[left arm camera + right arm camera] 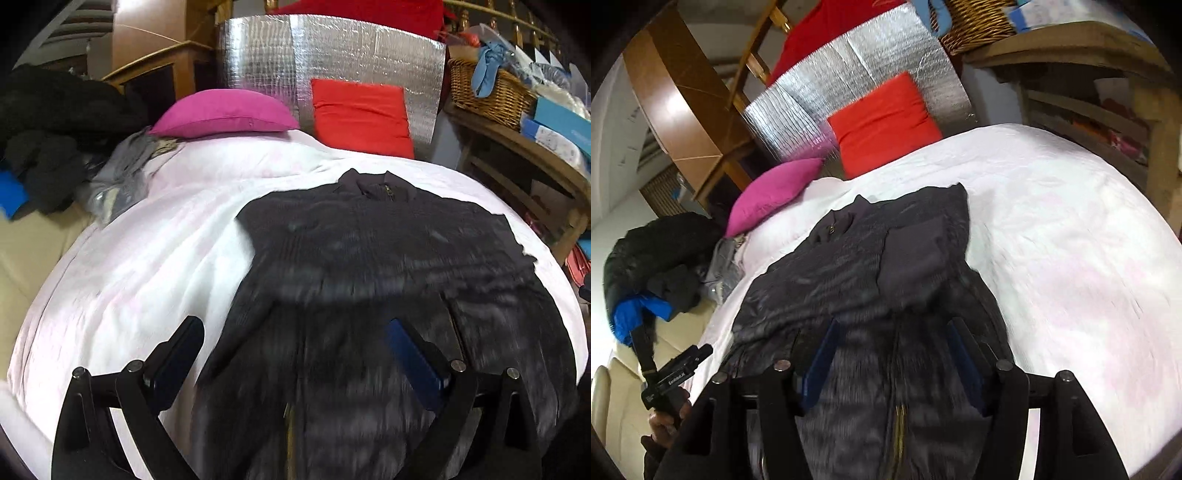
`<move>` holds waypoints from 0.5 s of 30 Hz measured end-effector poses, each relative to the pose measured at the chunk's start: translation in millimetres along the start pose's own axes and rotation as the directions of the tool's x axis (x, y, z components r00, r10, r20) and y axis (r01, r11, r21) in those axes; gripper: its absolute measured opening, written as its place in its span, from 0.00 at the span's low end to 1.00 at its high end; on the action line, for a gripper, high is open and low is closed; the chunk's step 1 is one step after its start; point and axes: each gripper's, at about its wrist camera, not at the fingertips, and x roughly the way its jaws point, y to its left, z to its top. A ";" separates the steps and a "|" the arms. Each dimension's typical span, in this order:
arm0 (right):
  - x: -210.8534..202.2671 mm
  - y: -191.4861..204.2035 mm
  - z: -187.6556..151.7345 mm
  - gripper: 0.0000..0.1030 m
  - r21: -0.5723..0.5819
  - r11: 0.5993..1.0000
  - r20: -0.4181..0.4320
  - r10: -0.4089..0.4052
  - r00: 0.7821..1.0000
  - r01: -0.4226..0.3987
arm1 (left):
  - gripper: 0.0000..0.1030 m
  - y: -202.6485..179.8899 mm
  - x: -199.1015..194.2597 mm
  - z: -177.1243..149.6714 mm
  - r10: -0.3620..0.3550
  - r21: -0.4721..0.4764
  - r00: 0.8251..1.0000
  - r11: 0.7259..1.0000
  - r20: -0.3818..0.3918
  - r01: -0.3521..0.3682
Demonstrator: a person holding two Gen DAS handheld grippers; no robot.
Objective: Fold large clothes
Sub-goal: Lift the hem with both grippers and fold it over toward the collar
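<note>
A dark jacket [388, 258] lies spread on a white bedspread [147, 258]. The left gripper [295, 332] and right gripper [890, 328] hover above it, jaws apart, apparently gripping nothing.

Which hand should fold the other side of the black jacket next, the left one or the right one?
Probably left. The right sleeve already lies folded over the jacket chest. The left gripper is open over the jacket's left edge beside the bare white bedcover. The right gripper is open over the zipper, mid-jacket.

A pink pillow [225, 114] and red cushion [364, 116] lie near a silver foil panel [332, 51] — a wicker basket [487, 92] on the shelf.
</note>
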 end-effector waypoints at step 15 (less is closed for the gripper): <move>-54.3 -45.2 -125.8 0.73 0.065 0.993 -0.305 -0.071 0.950 0.096 | 0.97 51.3 -46.2 -152.6 -0.021 -0.190 0.949 0.981 -0.316 -0.041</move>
